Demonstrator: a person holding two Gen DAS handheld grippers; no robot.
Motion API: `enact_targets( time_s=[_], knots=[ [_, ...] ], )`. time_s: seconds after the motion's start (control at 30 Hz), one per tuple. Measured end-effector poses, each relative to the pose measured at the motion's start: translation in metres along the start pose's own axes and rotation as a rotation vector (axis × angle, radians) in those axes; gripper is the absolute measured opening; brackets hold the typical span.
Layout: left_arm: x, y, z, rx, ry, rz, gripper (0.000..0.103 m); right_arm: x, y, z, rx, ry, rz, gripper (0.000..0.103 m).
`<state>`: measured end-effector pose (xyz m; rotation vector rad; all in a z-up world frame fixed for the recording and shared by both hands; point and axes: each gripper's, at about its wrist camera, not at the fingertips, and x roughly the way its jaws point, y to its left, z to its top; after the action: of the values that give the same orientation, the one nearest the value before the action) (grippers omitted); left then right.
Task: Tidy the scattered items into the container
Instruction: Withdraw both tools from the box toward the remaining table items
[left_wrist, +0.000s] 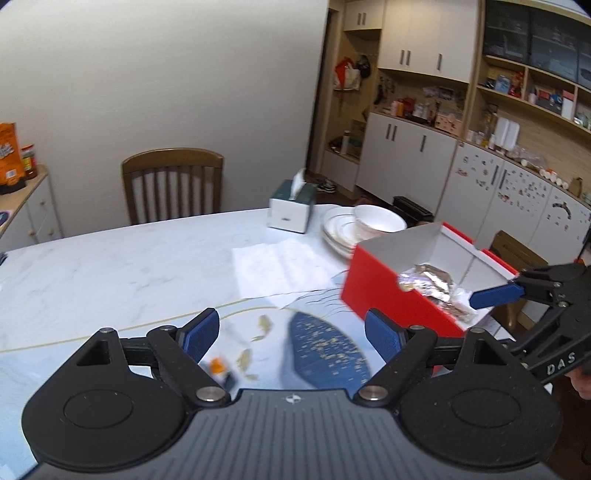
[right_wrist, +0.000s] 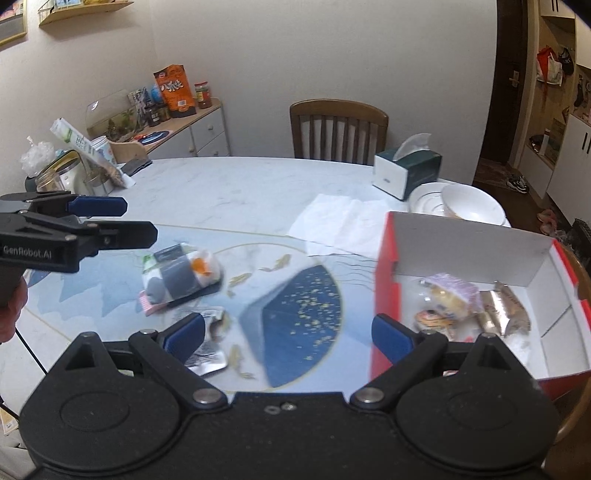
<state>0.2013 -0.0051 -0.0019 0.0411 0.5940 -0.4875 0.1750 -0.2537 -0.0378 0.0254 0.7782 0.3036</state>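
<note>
- Red box sitting on marble table, wrapped snacks lying inside.
- Left gripper hanging with jaws apart, gripping nothing.
- Right gripper likewise spread wide and empty.
- Lying between both: grey-banded packet and foil wrapper, blurred, possibly crumpled.

wall: plain white | chair: wooden | cabinets: white, open shelves
</note>
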Motion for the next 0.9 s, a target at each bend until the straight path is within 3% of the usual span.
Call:
enact_targets(
  time_s=[0.23, 0.4, 0.9],
  knots=[
    [-0.016, 0.039, -0.014, -0.028, 0.001, 0.05, 0.099, 0.008, 0.035, -0.003, -0.017, 0.005, 0.004, 0.097],
    [-0.023, 0.059, -0.026, -0.028, 0.004, 0.069, 0.103, 0.018, 0.055, -0.006, -0.029, 0.011, -0.002, 0.097],
    [-0.043, 0.056, -0.092, 0.086, 0.057, -0.036, 0.103, 0.08, 0.084, -0.016, -0.066, 0.072, -0.036, 0.097]
  ],
)
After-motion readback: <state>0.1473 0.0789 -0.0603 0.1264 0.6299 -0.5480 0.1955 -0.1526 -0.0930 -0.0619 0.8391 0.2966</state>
